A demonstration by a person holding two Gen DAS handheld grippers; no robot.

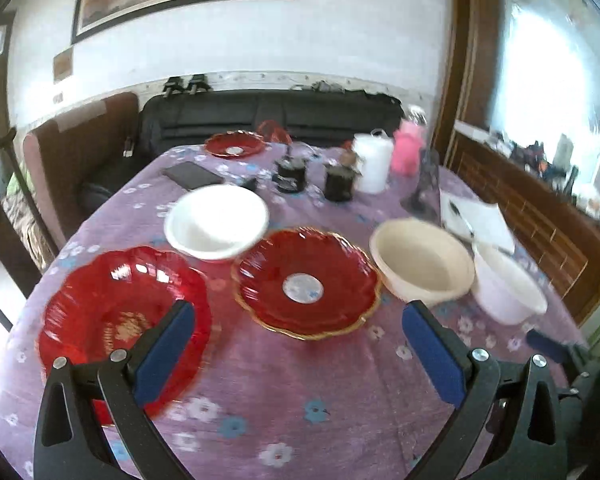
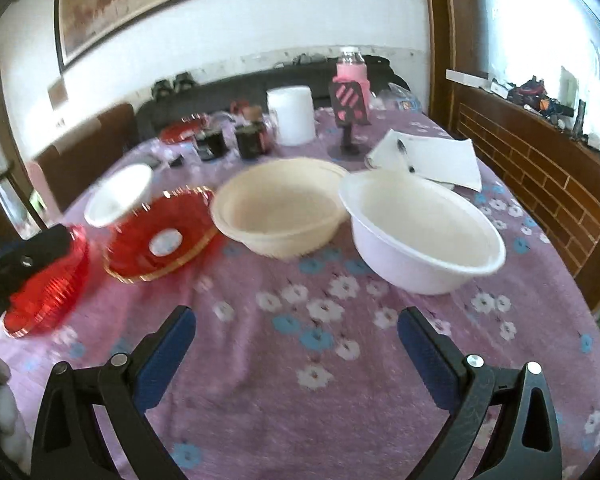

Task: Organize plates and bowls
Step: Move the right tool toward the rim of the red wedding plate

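On the purple flowered tablecloth (image 1: 292, 384) lie a red scalloped plate (image 1: 112, 320) at the near left, a gold-rimmed red plate (image 1: 306, 282) in the middle, a white bowl (image 1: 217, 222) behind them, a cream bowl (image 1: 422, 262) and a white bowl (image 1: 508, 284) at the right. A third red plate (image 1: 235, 144) sits far back. My left gripper (image 1: 296, 328) is open and empty, its left finger over the scalloped plate. My right gripper (image 2: 296, 336) is open and empty above the cloth, in front of the white bowl (image 2: 422, 232) and the cream bowl (image 2: 278, 212).
At the back of the table stand two dark jars (image 1: 316, 176), a white jug (image 1: 374, 162), a pink bottle (image 1: 408, 148), a phone (image 1: 192, 175) and a notepad with a pen (image 2: 426, 156). A black sofa (image 1: 268, 114) lies beyond; a wooden cabinet (image 2: 540, 184) is at the right.
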